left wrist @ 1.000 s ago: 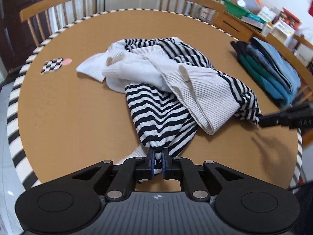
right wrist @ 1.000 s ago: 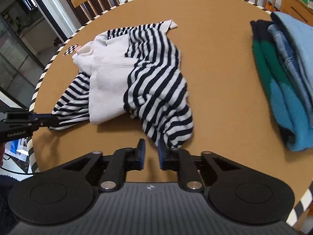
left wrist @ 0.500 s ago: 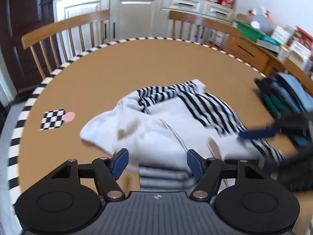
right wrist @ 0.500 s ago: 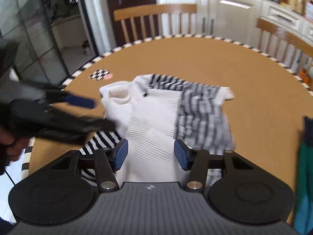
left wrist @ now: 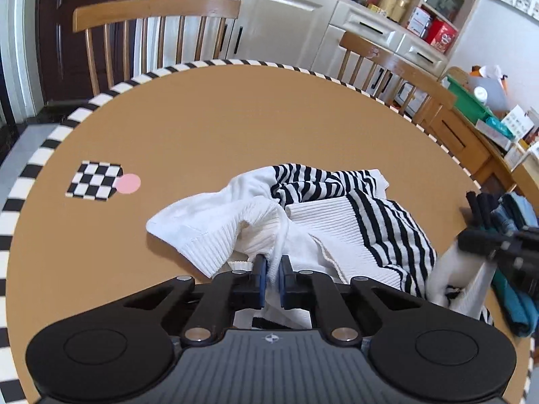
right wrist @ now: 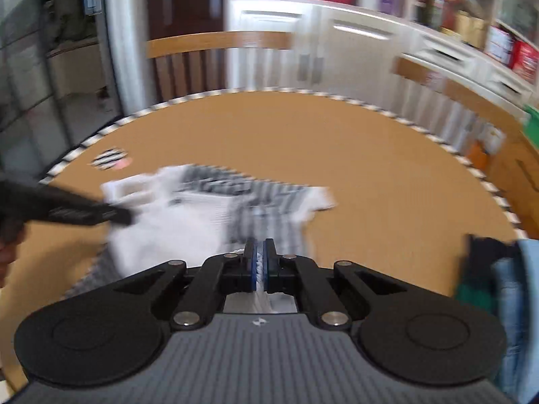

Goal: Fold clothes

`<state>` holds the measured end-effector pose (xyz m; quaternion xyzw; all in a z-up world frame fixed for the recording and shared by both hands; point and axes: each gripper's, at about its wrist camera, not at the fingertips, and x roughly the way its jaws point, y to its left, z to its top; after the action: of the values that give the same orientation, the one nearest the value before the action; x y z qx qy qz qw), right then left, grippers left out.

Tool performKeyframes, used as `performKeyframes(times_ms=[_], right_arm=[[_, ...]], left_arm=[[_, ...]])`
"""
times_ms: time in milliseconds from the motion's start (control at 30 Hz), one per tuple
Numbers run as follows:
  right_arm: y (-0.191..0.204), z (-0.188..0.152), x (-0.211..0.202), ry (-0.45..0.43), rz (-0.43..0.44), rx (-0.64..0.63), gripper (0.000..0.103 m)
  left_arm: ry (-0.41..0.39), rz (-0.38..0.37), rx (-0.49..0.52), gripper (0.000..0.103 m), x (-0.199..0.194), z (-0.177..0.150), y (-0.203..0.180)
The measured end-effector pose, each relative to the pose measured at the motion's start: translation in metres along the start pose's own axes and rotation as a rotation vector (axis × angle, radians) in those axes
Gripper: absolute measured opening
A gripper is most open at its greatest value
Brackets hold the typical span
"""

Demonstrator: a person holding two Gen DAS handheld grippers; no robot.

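On the round surface [left wrist: 209,128], a checkered marker [left wrist: 96,181] lies at nine o'clock. In the middle the striped sweater [left wrist: 337,215] lies crumpled. The left tongs [left wrist: 272,271] just clenched on its white edge, the right tongs [right wrist: 259,261] on its cloth. Folded clothes [left wrist: 515,222] lie at three o'clock.

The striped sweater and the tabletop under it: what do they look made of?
The striped sweater looks like a soft ribbed knit, perhaps cotton or a blend: fine ribs show on the white panels, and it slumps in loose folds where the left gripper pinches it. The tabletop looks matte tan, like board or a mat; no wood grain or glare shows, so it is uncertain.
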<state>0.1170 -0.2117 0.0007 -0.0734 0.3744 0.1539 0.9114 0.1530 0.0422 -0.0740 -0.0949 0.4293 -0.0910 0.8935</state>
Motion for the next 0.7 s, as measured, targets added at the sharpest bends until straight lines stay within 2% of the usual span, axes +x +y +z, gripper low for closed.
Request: performKeyframes(times_ms=[200, 367, 467, 567, 700], right_arm=[[-0.028, -0.002, -0.01, -0.028, -0.15, -0.06, 0.003], [-0.078, -0.012, -0.021, -0.022, -0.414, 0.047, 0.003], [-0.086, -0.025, -0.029, 0.006, -0.516, 0.037, 0.003], [-0.095, -0.038, -0.038, 0.034, -0.616, 0.027, 0.003], [-0.092, -0.056, -0.036, 0.111, -0.626, -0.005, 0.003]], left_arm=[[-0.029, 0.009, -0.045, 0.008, -0.005, 0.003, 0.007], [-0.076, 0.053, -0.083, 0.008, -0.016, 0.011, 0.017], [-0.101, 0.086, -0.094, 0.007, -0.02, 0.016, 0.021], [-0.091, 0.091, -0.096, 0.007, -0.022, 0.017, 0.024], [-0.05, 0.089, -0.088, 0.007, -0.022, 0.008, 0.024]])
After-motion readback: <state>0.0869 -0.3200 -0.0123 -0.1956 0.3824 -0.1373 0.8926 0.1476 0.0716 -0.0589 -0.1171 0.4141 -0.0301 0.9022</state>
